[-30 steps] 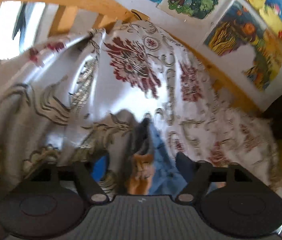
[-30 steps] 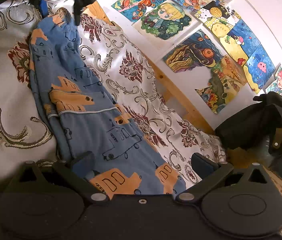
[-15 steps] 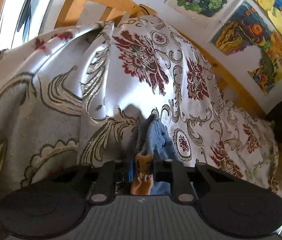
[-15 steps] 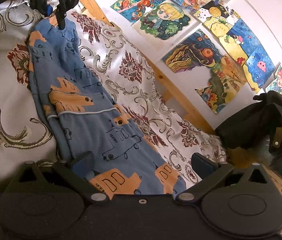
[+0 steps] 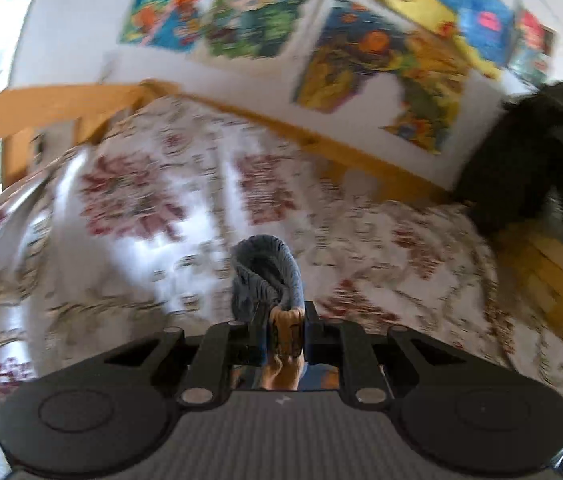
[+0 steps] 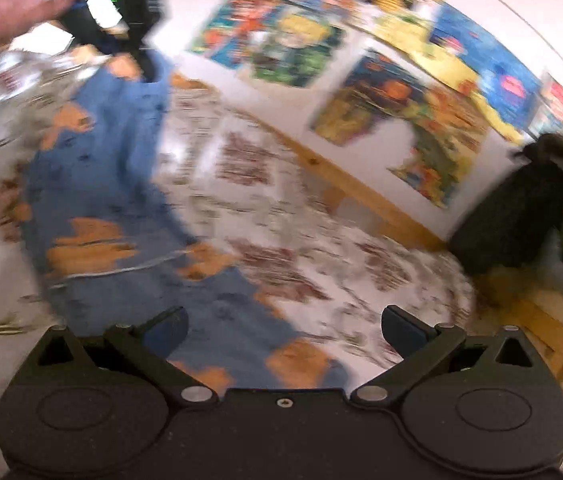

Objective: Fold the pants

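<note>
Left gripper (image 5: pixel 284 326) clamped on a bunched edge of the pants (image 5: pixel 267 276), lifted clear of the bedspread (image 5: pixel 381 240). Right gripper (image 6: pixel 283 326) fingers wide apart, gripping nothing, low over the near end of the pants (image 6: pixel 109 184). Pants stretched along the bedspread, far end up at the left gripper (image 6: pixel 149 68) and hand (image 6: pixel 13 12). Both views motion-blurred. Posters (image 6: pixel 397 92) on wall, dark jacket (image 6: pixel 521 204) at right.
</note>
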Tool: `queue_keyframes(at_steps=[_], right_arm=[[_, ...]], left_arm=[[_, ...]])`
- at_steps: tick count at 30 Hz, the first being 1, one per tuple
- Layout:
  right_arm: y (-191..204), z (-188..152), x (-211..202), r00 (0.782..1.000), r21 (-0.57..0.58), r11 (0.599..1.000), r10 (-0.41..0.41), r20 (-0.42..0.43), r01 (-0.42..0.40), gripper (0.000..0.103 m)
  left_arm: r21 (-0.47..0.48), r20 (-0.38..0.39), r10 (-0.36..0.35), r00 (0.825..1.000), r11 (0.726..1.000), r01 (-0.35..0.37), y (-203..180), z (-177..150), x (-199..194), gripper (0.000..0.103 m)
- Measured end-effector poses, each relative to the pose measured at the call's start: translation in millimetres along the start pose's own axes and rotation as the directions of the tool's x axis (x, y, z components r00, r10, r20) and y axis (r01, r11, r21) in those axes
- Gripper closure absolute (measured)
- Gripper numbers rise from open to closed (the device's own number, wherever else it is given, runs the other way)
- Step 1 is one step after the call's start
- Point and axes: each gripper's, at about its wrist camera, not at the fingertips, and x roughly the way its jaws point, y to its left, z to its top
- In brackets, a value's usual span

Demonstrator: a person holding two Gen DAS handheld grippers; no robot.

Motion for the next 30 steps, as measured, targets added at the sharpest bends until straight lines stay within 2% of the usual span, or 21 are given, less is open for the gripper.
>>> queue_keyframes(at_steps=[2, 5, 8, 11, 15, 20, 24, 27, 29, 30], right_arm=[[-33.9, -1.7, 2.6, 0.999, 0.092, 0.995, -0.031, -0.038, 0.034, 0.001], [-82.6, -11.3, 2.0, 0.997, 0.226, 0.974, -0.013, -0.082, 0.032, 0.001], [-119.5, -25.5, -0.6, 0.992, 0.314, 0.947, -0.023, -0.126, 0.062, 0.001], [-146.0, -40.8, -5.1, 0.989, 0.39, 0.918, -0.015, -0.149, 0.073, 0.001], [-168.5, -56.0, -6.2, 0.985, 0.472, 0.88, 0.04, -0.168, 0.045, 0.001], [-177.5, -72.7, 0.6, 0.974, 0.545, 0.838, 0.099, -0.203, 0.028, 0.001], [-181.5, -83.0, 6.1, 0.963, 0.627, 0.779, 0.182, -0.196, -0.02, 0.001], [-181.7, -86.5, 14.6, 0.951, 0.679, 0.732, 0.247, -0.186, -0.057, 0.001], [-183.0, -87.0, 18.2, 0.946, 0.706, 0.705, 0.268, -0.181, -0.065, 0.001], [-183.7, -86.7, 19.5, 0.945, 0.718, 0.692, 0.275, -0.175, -0.069, 0.001]], left_arm=[[0.031, -0.002, -0.044, 0.999, 0.999, 0.044, -23.1, -2.6, -2.4, 0.086], [0.082, -0.023, -0.099, 0.995, 0.992, 0.101, -60.8, -12.0, -0.6, 0.086], [0.174, -0.056, -0.143, 0.988, 0.973, 0.151, -103.3, -29.6, 4.5, 0.086], [0.29, -0.104, -0.171, 0.98, 0.937, 0.195, -146.9, -55.7, 13.6, 0.086], [0.387, -0.199, -0.169, 0.965, 0.891, 0.236, -189.2, -98.3, 28.5, 0.086], [0.473, -0.272, -0.16, 0.949, 0.837, 0.277, -216.8, -143.1, 37.2, 0.085], [0.535, -0.322, -0.166, 0.932, 0.78, 0.324, -227.4, -173.0, 41.2, 0.082], [0.538, -0.334, -0.177, 0.926, 0.771, 0.342, -225.0, -179.3, 37.3, 0.072], [0.512, -0.339, -0.209, 0.917, 0.777, 0.367, -220.0, -173.8, 30.1, 0.042], [0.503, -0.336, -0.223, 0.915, 0.779, 0.375, -216.9, -170.0, 25.6, 0.038]])
